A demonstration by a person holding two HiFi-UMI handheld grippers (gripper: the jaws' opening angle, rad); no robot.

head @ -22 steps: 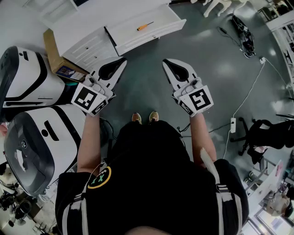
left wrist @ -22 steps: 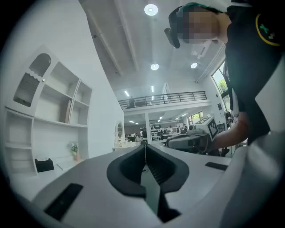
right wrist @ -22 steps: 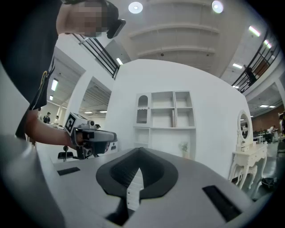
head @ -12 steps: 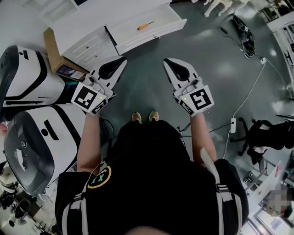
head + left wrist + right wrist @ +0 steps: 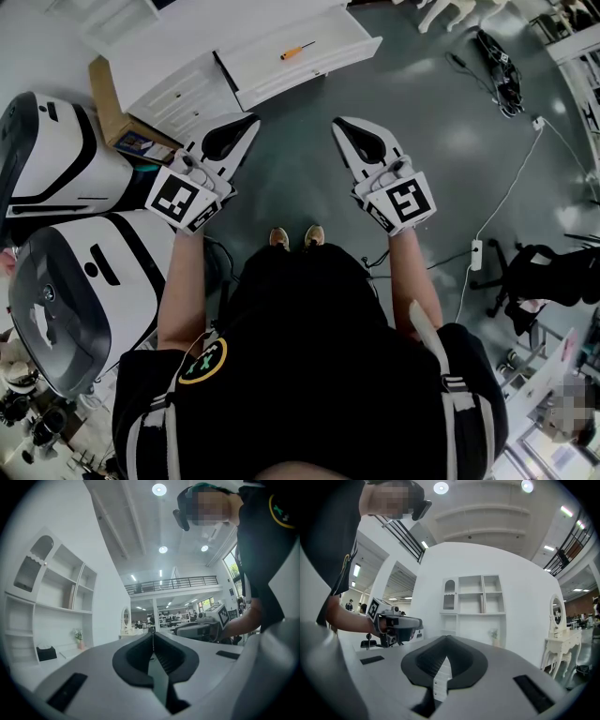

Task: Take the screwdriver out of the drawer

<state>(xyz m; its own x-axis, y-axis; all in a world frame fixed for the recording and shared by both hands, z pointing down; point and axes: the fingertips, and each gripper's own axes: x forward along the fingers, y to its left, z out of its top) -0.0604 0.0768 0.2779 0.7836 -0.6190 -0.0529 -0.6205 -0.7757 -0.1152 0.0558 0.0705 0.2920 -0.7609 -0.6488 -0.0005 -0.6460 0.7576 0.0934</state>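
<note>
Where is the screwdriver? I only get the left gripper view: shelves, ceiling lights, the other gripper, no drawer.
Observer: The head view shows the orange screwdriver lying in the open white drawer, ahead of the person.
Operator: Is the right gripper carrying anything?
Observer: No. Its own view shows the right gripper shut, with nothing between the jaws.
Operator: Anything left of the drawer unit?
Observer: A cardboard box stands beside it.

The grey floor [image 5: 309, 159] carries a white dresser [image 5: 178, 94] at eleven o'clock, its pulled-out drawer [image 5: 342, 39] at twelve holding an orange-handled screwdriver [image 5: 296, 52], with a cardboard box [image 5: 105, 103] at ten and a white power strip [image 5: 475, 255] on its cable at three.
</note>
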